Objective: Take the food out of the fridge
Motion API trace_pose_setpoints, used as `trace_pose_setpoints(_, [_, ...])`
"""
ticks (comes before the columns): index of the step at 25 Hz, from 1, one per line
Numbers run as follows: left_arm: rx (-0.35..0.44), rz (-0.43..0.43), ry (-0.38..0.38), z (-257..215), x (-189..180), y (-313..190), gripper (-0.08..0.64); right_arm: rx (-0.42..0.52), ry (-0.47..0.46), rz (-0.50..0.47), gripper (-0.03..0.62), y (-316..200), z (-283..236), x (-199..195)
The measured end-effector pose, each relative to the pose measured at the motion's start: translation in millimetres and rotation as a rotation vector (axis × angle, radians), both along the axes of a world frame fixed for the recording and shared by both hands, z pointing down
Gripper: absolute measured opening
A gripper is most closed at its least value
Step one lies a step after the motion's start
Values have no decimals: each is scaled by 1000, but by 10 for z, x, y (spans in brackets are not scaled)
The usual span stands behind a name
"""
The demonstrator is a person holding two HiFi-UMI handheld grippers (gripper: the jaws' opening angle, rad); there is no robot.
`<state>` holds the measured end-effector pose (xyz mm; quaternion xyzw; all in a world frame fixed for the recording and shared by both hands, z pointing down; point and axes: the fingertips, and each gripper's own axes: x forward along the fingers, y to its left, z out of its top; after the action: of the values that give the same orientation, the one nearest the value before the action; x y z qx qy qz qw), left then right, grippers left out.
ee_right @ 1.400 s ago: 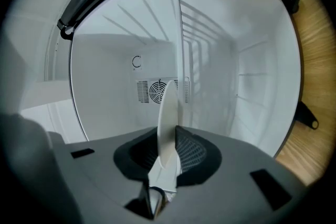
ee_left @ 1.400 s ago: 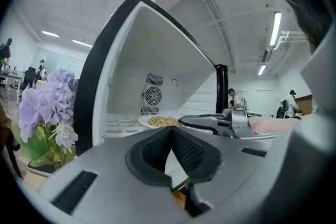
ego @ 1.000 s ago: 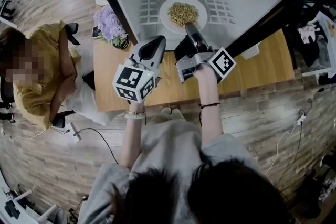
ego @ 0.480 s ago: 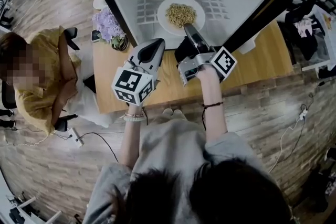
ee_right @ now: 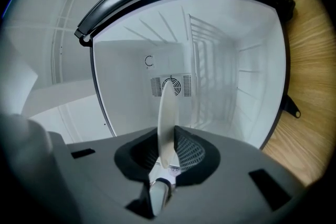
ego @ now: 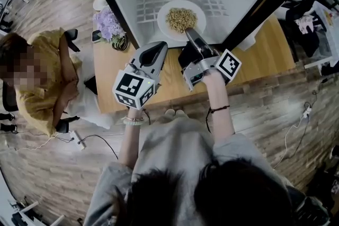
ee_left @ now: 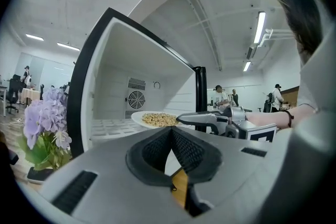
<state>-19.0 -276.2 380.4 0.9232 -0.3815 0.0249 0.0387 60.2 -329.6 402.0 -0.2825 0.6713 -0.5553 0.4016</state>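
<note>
A white plate [ego: 165, 24] heaped with tan food [ego: 181, 18] hovers low in the open white fridge [ego: 132, 8], near its front edge. My right gripper [ego: 189, 34] is shut on the plate's near rim. In the right gripper view the plate [ee_right: 168, 113] stands edge-on between the pads, with my right gripper [ee_right: 169, 140] clamped on it. My left gripper [ego: 159, 48] hangs just left of it, in front of the fridge, shut and holding nothing. In the left gripper view my left gripper [ee_left: 170, 132] has its pads together, and the plate [ee_left: 157, 119] shows beyond.
The fridge stands on a wooden table [ego: 265, 61], its black door [ego: 265, 2] swung open to the right. A pot of purple flowers [ego: 108, 26] stands beside the fridge's left wall. A person in yellow [ego: 42, 77] sits at the left.
My right gripper has drawn the plate from deep in the fridge toward its front edge. My left gripper has pulled back alongside it.
</note>
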Motion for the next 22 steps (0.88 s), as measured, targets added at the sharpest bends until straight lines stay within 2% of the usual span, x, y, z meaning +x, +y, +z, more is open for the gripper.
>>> trace_pose_setpoints(22, [3, 81, -29, 36, 119, 425, 8, 11, 4, -81, 58, 486, 62, 122])
